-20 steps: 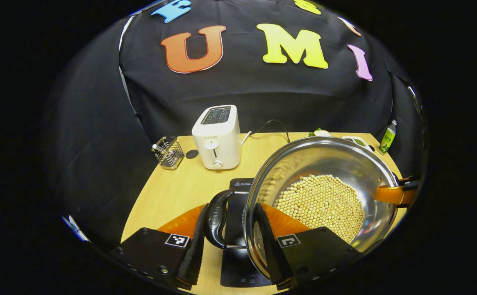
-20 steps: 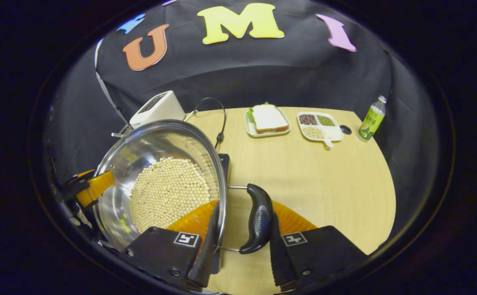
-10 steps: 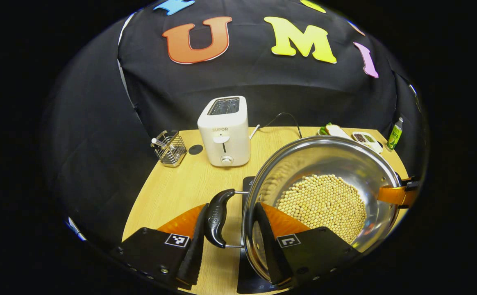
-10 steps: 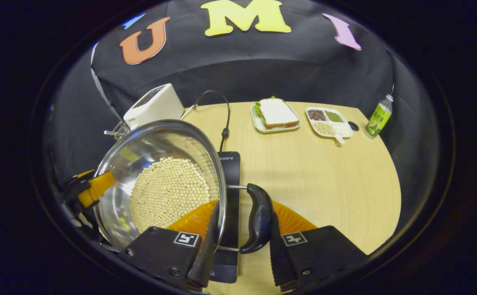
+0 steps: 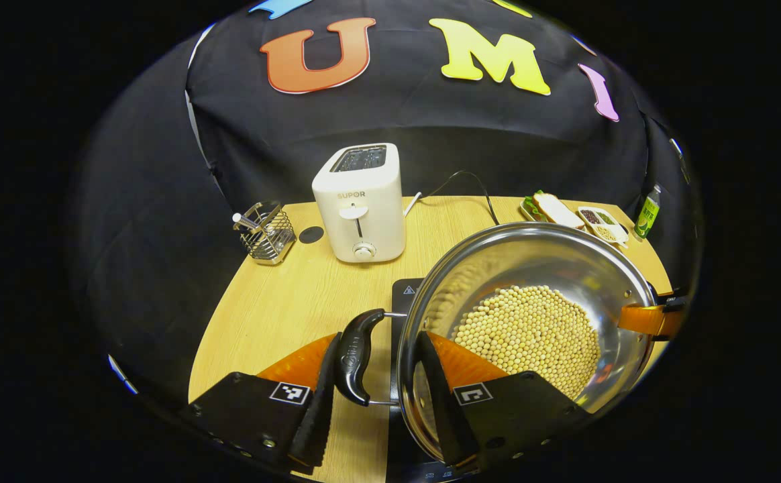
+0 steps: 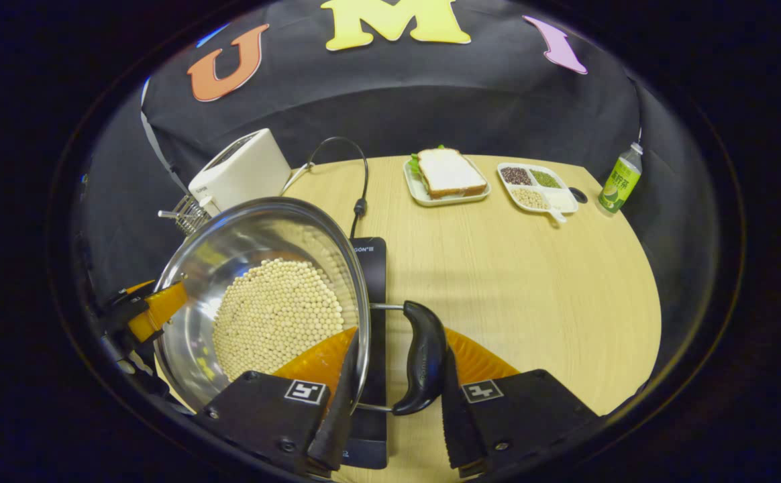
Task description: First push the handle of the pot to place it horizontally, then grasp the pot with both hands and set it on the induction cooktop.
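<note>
A steel pot (image 5: 531, 258) (image 6: 249, 231) filled with pale beans (image 5: 528, 332) is held between both grippers over the black induction cooktop (image 5: 406, 295) (image 6: 368, 268). My left gripper (image 5: 377, 341) is shut on the pot's left side: one finger outside the black handle (image 5: 355, 355), the other inside the rim. My right gripper (image 6: 399, 345) grips the opposite black handle (image 6: 421, 359) the same way. Each gripper also shows at the pot's far side in the other's view, the right gripper (image 5: 649, 318) and the left gripper (image 6: 152, 308). I cannot tell whether the pot's base touches the cooktop.
A white toaster (image 5: 362, 201) and a wire holder (image 5: 266, 231) stand at the back left of the wooden table (image 6: 531, 288). A sandwich plate (image 6: 445, 176), a divided dish (image 6: 537, 190) and a green bottle (image 6: 617, 181) line the back right. The cooktop's cord (image 6: 357, 174) runs back.
Both grippers have moved together with the pot. The toaster and far dishes have slid up in the views, and more of the cooktop shows beside the pot in the right gripper view.
</note>
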`<state>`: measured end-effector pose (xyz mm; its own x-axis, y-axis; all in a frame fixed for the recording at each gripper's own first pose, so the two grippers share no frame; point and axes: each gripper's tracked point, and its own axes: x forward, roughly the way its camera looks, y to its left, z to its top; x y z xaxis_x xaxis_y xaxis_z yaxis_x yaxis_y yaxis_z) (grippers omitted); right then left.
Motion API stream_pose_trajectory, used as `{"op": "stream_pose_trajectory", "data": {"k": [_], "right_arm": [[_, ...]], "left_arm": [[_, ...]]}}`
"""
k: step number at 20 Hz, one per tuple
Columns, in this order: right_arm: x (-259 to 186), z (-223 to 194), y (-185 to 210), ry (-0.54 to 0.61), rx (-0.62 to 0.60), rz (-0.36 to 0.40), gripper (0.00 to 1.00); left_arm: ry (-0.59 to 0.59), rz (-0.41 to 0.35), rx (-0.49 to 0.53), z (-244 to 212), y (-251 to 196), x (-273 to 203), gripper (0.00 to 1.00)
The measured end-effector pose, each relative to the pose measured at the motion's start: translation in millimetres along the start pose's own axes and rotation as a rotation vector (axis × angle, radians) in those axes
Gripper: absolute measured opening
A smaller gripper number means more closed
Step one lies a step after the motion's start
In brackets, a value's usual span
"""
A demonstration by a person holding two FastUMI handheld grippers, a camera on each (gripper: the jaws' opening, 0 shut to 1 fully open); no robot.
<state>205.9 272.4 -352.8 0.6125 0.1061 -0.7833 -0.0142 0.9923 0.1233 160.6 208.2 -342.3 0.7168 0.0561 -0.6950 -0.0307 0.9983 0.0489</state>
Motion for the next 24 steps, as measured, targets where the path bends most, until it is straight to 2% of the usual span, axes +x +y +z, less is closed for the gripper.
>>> {"op": "stream_pose_trajectory", "data": {"k": [3, 12, 13, 14, 16, 17, 20, 22, 23, 24], "right_arm": [[6.8, -11.0, -3.9, 0.015, 0.013, -0.001, 0.58], [8.4, -10.4, -6.6, -0.023, 0.024, 0.020, 0.60], [8.1, -10.0, -7.0, -0.028, 0.018, 0.022, 0.63], [8.2, -9.7, -7.1, -0.033, 0.013, 0.024, 0.63], [6.4, -5.8, -13.3, -0.049, -0.012, 0.008, 0.65], [5.2, -2.4, -15.2, -0.072, -0.031, 0.001, 0.76], [-6.3, 8.1, -18.9, -0.132, -0.102, -0.010, 0.87], [-17.0, 13.6, -19.0, -0.164, -0.131, -0.005, 0.87], [-22.6, 15.7, -19.9, -0.177, -0.146, -0.003, 0.83], [-29.1, 18.4, -20.6, -0.194, -0.159, 0.000, 0.87]], "left_arm": [[0.023, -0.003, 0.007, -9.9, -3.9, 3.9, 0.63], [-0.040, -0.005, 0.023, -7.4, -4.7, 3.9, 0.64], [-0.043, 0.000, 0.025, -7.4, -3.4, 2.9, 0.56], [-0.063, 0.013, 0.037, -2.6, 0.3, 0.9, 0.68], [-0.112, 0.041, 0.055, 11.5, 7.8, -3.2, 0.82], [-0.122, 0.051, 0.054, 14.0, 9.4, -8.4, 0.94], [-0.168, 0.113, 0.050, 22.0, 20.7, -23.8, 0.96], [-0.189, 0.117, 0.039, 29.0, 20.2, -35.0, 0.96], [-0.199, 0.112, 0.031, 31.5, 18.6, -42.5, 0.96], [-0.214, 0.113, 0.031, 35.8, 16.5, -50.3, 0.96]]}}
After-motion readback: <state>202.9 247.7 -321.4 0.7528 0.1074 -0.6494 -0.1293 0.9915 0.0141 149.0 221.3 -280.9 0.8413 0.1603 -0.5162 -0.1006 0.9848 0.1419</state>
